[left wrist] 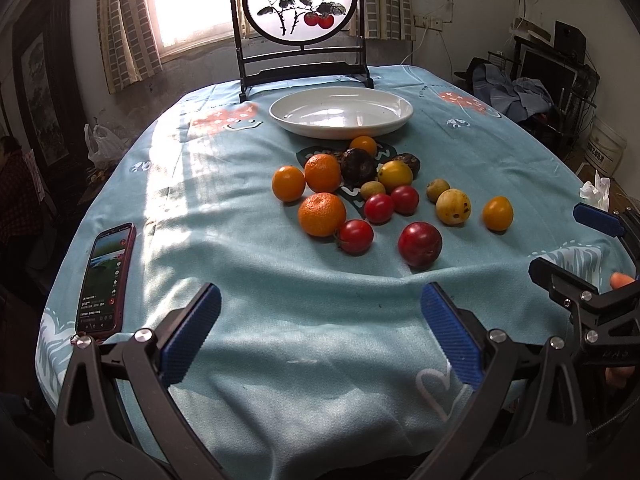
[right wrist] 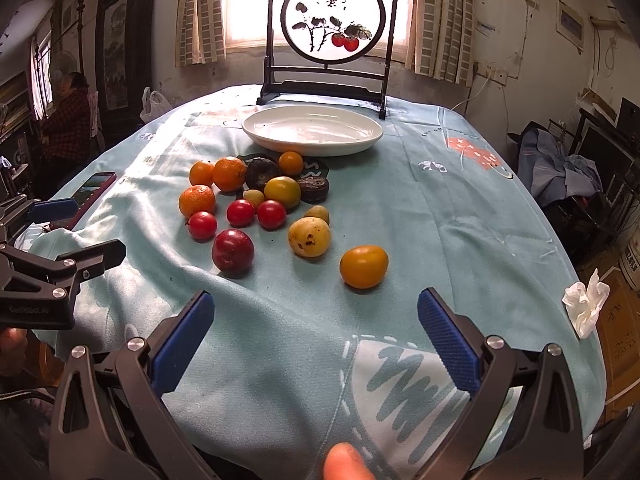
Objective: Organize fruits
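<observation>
Your left gripper (left wrist: 320, 332) and right gripper (right wrist: 316, 340) both spread wide, holding nothing (hovering low over the surface (left wrist: 248, 240)), fruits (left wrist: 368, 196) clustered loosely before the oval plate (left wrist: 340, 112), its long axis left-right.

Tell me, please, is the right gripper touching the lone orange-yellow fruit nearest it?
Apart. The right wrist view shows bare cloth between the open right gripper and the orange-yellow fruit.

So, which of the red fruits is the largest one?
The dark red plum, lying alone in front of the three smaller, brighter red tomatoes; it is nearest to both grippers.
</observation>
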Tool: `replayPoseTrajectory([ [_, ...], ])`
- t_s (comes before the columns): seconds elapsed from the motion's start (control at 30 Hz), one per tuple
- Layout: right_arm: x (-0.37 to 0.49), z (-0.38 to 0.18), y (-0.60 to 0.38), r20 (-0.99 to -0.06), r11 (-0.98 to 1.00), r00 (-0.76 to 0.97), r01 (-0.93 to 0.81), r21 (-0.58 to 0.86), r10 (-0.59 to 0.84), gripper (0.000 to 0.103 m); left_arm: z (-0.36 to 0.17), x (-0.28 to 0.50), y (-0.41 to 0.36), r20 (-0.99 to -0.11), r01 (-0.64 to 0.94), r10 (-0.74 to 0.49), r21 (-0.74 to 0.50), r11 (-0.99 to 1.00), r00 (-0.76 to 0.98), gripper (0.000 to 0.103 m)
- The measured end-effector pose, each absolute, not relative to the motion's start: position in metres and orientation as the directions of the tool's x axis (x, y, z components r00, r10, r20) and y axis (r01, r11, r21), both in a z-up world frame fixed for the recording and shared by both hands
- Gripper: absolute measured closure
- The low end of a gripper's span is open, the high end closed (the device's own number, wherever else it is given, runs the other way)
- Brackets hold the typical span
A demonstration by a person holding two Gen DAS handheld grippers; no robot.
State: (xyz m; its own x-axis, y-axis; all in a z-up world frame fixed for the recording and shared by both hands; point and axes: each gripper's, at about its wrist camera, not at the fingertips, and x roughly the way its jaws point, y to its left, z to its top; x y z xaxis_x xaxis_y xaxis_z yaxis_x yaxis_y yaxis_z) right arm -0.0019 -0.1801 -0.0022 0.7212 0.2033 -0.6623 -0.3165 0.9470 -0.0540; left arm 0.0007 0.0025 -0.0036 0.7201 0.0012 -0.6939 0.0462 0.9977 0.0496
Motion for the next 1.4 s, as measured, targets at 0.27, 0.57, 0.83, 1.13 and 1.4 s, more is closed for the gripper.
replayPoseTrajectory([
  [0.27, -0.005, -0.002, -0.182, -0.636, 0.947, 0.746, -0.314, -0.072, 0.199, 0.001, -0.010, -0.002, 0.005, -0.697, 0.052, -0.006, 0.045, 0.998, 0.717, 0.002],
  [0.57, 0.007, -0.018, -0.189, -0.670, 0.951, 0.713, -0.306, -0.033, 0.207, 0.001, -0.020, 0.005, 0.009, -0.722, 0.051, -0.015, 0.029, 0.998, 0.692, 0.002],
  [0.83, 0.036, -0.034, -0.207, -0.684, 0.959, 0.694, -0.282, 0.030, 0.225, 0.017, -0.032, 0.017, 0.022, -0.735, 0.056, -0.060, -0.030, 0.998, 0.675, 0.002],
  [1.13, 0.086, -0.050, -0.209, -0.748, 0.960, 0.628, -0.277, 0.046, 0.217, 0.036, -0.040, 0.032, 0.016, -0.743, 0.133, -0.141, -0.070, 0.989, 0.654, 0.002],
  [1.4, 0.098, -0.058, -0.215, -0.769, 0.951, 0.579, -0.287, 0.119, 0.271, 0.060, -0.045, 0.055, -0.009, -0.762, 0.241, -0.234, -0.105, 0.965, 0.603, 0.023],
])
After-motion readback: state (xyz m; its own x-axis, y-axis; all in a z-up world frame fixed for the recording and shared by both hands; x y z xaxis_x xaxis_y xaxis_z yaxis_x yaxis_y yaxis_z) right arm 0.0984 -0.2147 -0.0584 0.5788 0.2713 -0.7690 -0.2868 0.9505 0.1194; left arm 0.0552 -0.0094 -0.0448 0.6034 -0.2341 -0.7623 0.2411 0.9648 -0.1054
